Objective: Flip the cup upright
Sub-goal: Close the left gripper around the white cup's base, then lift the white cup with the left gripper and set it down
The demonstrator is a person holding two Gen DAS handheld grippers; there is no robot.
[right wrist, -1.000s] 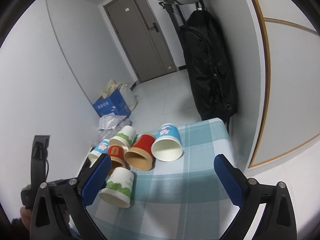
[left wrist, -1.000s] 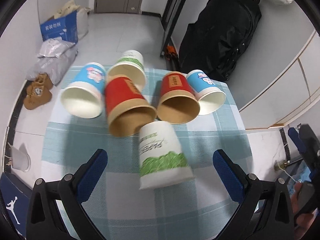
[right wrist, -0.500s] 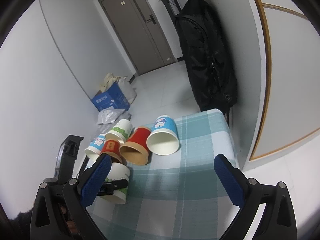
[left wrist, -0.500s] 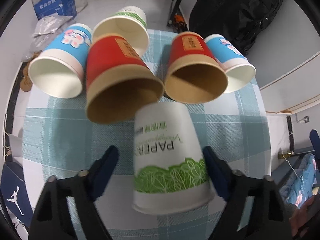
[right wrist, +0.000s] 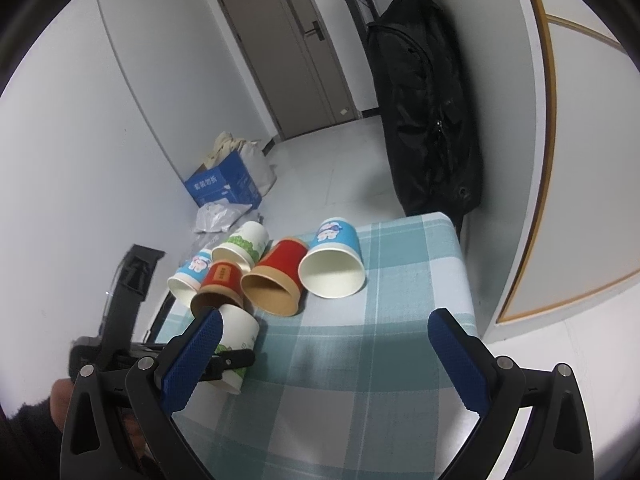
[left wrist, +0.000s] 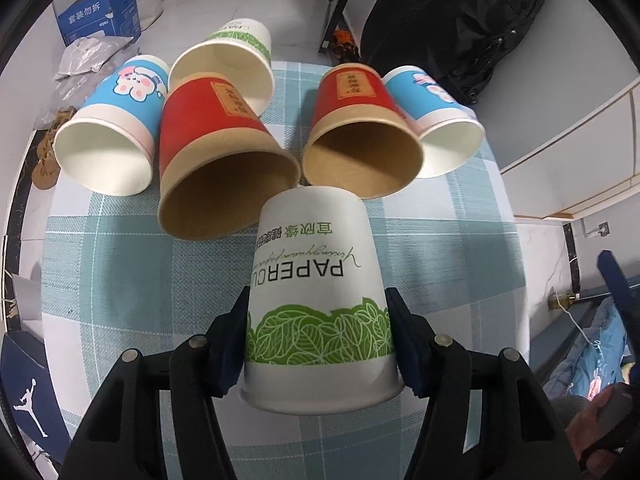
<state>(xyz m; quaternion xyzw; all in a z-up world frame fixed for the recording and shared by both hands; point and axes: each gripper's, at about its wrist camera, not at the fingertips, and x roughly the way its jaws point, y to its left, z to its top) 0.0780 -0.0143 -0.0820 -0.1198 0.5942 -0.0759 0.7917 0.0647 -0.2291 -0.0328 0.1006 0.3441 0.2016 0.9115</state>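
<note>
Pinching white cup (left wrist: 318, 300) near its rim with left claw (left wrist: 318, 344); right claw (right wrist: 320, 360) spread, idle. Squeezing harder risks crumpling; swinging upward may knock red cup (left wrist: 218, 160).

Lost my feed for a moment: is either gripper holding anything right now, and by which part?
The left gripper is shut on the white leaf-print cup, pinching its side walls at the green band near the rim. The right gripper is open and holds nothing.
</note>
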